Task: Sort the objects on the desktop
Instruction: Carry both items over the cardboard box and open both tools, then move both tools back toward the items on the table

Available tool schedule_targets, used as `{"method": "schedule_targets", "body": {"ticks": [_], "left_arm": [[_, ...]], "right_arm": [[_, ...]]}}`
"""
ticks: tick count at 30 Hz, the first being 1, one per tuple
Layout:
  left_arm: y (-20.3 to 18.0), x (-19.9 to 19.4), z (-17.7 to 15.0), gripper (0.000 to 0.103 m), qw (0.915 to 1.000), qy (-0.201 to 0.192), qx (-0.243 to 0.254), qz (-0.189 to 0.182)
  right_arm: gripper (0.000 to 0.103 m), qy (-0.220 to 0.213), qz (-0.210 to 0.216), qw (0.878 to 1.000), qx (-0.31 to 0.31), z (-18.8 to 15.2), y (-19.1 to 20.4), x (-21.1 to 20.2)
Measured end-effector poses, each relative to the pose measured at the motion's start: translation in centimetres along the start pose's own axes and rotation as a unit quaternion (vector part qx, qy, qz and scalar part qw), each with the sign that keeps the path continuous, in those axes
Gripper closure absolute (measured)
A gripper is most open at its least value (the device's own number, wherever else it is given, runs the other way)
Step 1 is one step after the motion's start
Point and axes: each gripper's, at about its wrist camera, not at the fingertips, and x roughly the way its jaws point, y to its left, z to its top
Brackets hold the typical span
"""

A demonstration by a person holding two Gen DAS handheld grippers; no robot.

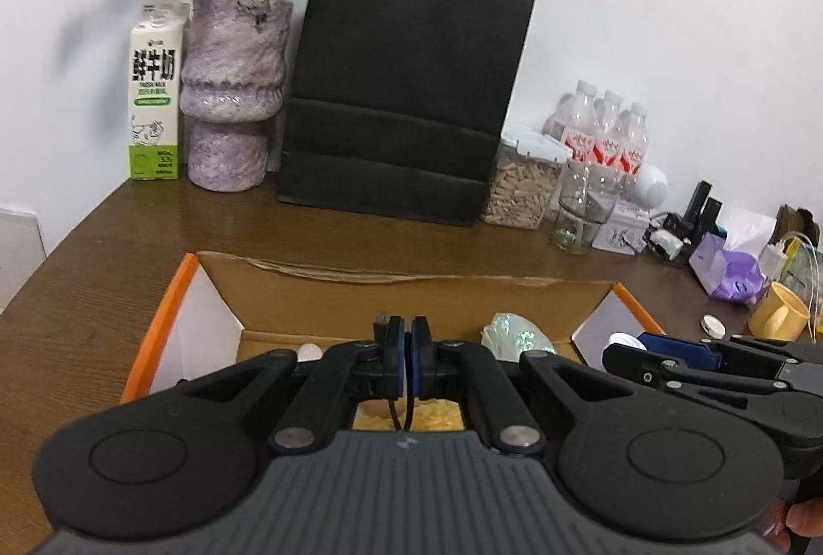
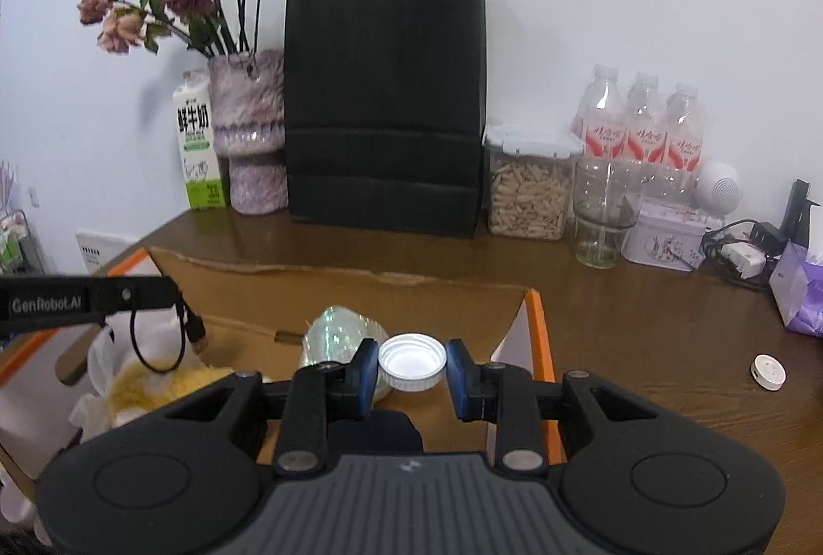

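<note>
Left wrist view: the left tongs [image 1: 407, 352] are pressed together on a thin black cable [image 1: 400, 416], which hangs in a loop beneath them. In the right wrist view the same cable [image 2: 138, 349] dangles with its plug [image 2: 198, 333] over the cardboard box [image 2: 247, 323], likely held high so the loose end clears the rim before going in.

The right tongs [image 2: 411, 367] pinch a white bottle cap [image 2: 411, 360] across its width, open side facing the camera, a grip that suits a shallow ribbed ring. They hang above the right part of the box, so both items seem close to being dropped in.

Just below and ahead of both tongs, the box already holds a white bag with yellow contents [image 2: 154, 382] to the left and a shiny crumpled wrapper [image 2: 334, 334] in the middle. The orange-edged side flaps [image 1: 159, 323] stand up on both sides and the far wall is ragged; these edges narrow the way down.

To the right of the right tongs the table [image 2: 643, 349] is mostly bare, apart from a small white round thing [image 2: 768, 371]. Farther off, along the wall, stand a black paper bag [image 2: 386, 102], a vase [image 2: 252, 133], a milk carton [image 2: 198, 143], a seed jar [image 2: 530, 190] and water bottles [image 2: 640, 128], well apart from the work.
</note>
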Motion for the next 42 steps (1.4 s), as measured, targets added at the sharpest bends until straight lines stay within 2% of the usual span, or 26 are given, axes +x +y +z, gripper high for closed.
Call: {"method": "schedule_targets", "body": {"ticks": [2, 4, 6, 8, 11, 14, 20, 34, 42], "left_arm": [[-0.2, 0.5, 0.0, 0.097, 0.9999, 0.012, 0.003, -0.002], [-0.5, 0.6, -0.1, 0.088, 0.9998, 0.017, 0.011, 0.002], [-0.8, 0.5, -0.3, 0.046, 0.9995, 0.015, 0.023, 0.014], [-1.2, 0.0, -0.5, 0.036, 0.9990, -0.001, 0.038, 0.022], [-2.0, -1.0, -0.4, 0.001, 0.9970, -0.024, 0.061, 0.041], [-2.7, -2.4, -0.5, 0.000, 0.9927, -0.061, 0.083, 0.063], [-3.4, -5.3, -0.1, 0.000, 0.9862, -0.110, 0.093, 0.082], [-2.9, -12.4, -1.2, 0.000, 0.9763, -0.152, 0.115, 0.102], [-1.0, -17.1, -3.6, 0.000, 0.9730, -0.159, 0.118, 0.118]], "right_arm": [[0.075, 0.005, 0.005, 1.000, -0.002, -0.3, 0.0, 0.1], [0.069, 0.006, 0.016, 1.000, 0.002, -0.4, -0.1, -0.2], [0.038, 0.005, 0.022, 1.000, 0.005, -0.5, -0.2, -0.5], [0.023, -0.005, 0.022, 1.000, 0.002, -0.6, 0.0, -1.0], [0.010, -0.018, 0.021, 1.000, -0.006, -0.6, 0.3, -1.8], [0.002, -0.025, 0.022, 0.999, -0.008, -0.3, 0.5, -2.4], [0.001, -0.045, 0.025, 0.999, -0.007, 0.5, 1.1, -4.3], [0.000, -0.095, 0.030, 0.994, -0.038, 0.6, 3.8, -11.4], [0.000, -0.097, 0.029, 0.993, -0.061, -1.5, 5.0, -15.3]]}}
